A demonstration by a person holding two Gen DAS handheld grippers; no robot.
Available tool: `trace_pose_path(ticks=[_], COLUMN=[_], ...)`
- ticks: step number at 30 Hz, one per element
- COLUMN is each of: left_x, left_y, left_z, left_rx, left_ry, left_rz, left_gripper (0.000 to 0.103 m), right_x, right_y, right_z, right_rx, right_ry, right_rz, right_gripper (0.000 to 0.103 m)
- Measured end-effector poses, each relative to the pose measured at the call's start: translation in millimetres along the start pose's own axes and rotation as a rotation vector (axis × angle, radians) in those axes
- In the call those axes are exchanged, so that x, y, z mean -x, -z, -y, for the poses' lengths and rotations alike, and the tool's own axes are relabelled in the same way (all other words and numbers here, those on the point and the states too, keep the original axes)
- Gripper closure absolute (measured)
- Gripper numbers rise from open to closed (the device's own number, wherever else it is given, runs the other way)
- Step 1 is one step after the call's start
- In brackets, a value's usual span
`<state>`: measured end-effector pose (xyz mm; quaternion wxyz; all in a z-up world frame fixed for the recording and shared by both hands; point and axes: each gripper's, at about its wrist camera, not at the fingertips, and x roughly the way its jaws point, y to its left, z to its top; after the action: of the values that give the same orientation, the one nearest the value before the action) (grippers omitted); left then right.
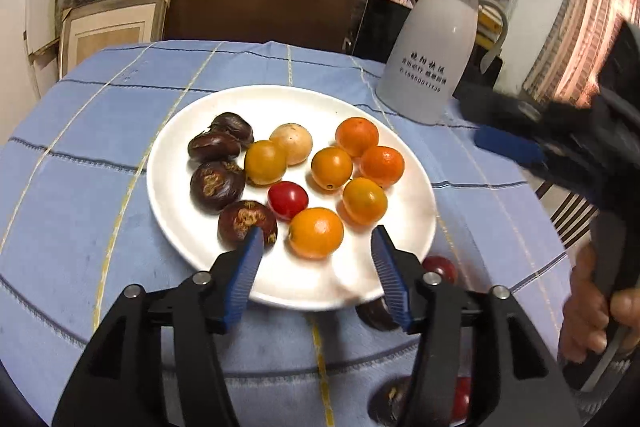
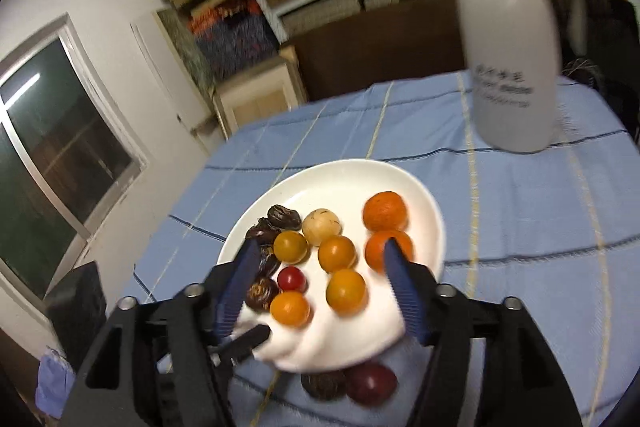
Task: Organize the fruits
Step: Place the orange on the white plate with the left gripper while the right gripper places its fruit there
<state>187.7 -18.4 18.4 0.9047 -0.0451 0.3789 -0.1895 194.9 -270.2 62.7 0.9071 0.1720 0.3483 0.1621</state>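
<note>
- So, quick status: both my grippers are over the white plate, and nothing is in either one. My left gripper has its jaws apart and empty, straddling the near rim. My right gripper is spread wider, also empty, hanging above the fruit.
- The sorted stuff is already grouped on the plate: chestnuts on the left, small oranges on the right, one cherry tomato in the middle.
- Still loose on the blue checked tablecloth, just off the plate's near edge: a stray chestnut and a dark red fruit, touching each other as far as I can tell.
- My guess on handling: everything here is light and round, so rolling is the real enemy.
- Chestnut shell looks hard and glossy, probably slippery. I'd pinch across its widest part with a firm squeeze.
- The red one looks thin-skinned and soft. Gentle close only, pads on opposite sides at its middle.
- Since they're snug together, I'd come in so one finger slips between them without nudging either away.
</note>
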Motion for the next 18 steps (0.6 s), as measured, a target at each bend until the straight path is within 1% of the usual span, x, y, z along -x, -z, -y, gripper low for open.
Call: trace_pose_path(ticks=[1, 3, 4, 5, 6, 7, 8, 9, 10, 12, 14, 18], left_x=[3, 8, 10, 12, 14, 15, 18, 20, 22, 27, 32, 31], left_y=[4, 14, 19, 25, 32, 37, 45, 51, 57, 66, 71, 76], left_z=[2, 9, 13, 17, 21, 23, 28, 30, 32, 35, 36, 34], left_rx=[-0.004, -0.028, -0.037, -0.048, -0.061, -0.072, -0.09, -0.101, -0.112, -0.121, -0.118, -0.101], left_ry=[0.0, -0.001, 0.0, 0.0, 0.0, 0.001, -0.001, -0.004, -0.01, -0.015, -0.005, 0.011], left_rz=[0.002, 0.002, 0.0, -0.005, -0.012, -0.017, -0.023, -0.026, -0.028, -0.034, -0.037, -0.058], left_gripper=[0.048, 0.046, 0.043, 0.041, 0.038, 0.036, 0.035, 0.033, 0.031, 0.028, 0.028, 0.028], right_x=[10, 24, 28, 29, 28, 28, 32, 36, 39, 42, 44, 46], right_y=[9, 35, 47, 64, 70, 77, 84, 88, 92, 98, 104, 113], right_z=[4, 19, 28, 42, 53, 61, 69, 74, 76, 75, 72, 68], right_rx=[-0.003, -0.021, -0.031, -0.062, -0.089, -0.123, -0.163, -0.187, -0.195, -0.189, -0.175, -0.162], right_ry=[-0.001, 0.038, 0.061, 0.097, 0.115, 0.113, 0.086, 0.067, 0.068, 0.079, 0.08, 0.08], right_rz=[0.02, 0.047, 0.046, 0.02, -0.009, -0.035, -0.048, -0.048, -0.044, -0.04, -0.043, -0.053], right_gripper=[0.033, 0.032, 0.032, 0.032, 0.032, 0.032, 0.032, 0.032, 0.032, 0.031, 0.028, 0.028])
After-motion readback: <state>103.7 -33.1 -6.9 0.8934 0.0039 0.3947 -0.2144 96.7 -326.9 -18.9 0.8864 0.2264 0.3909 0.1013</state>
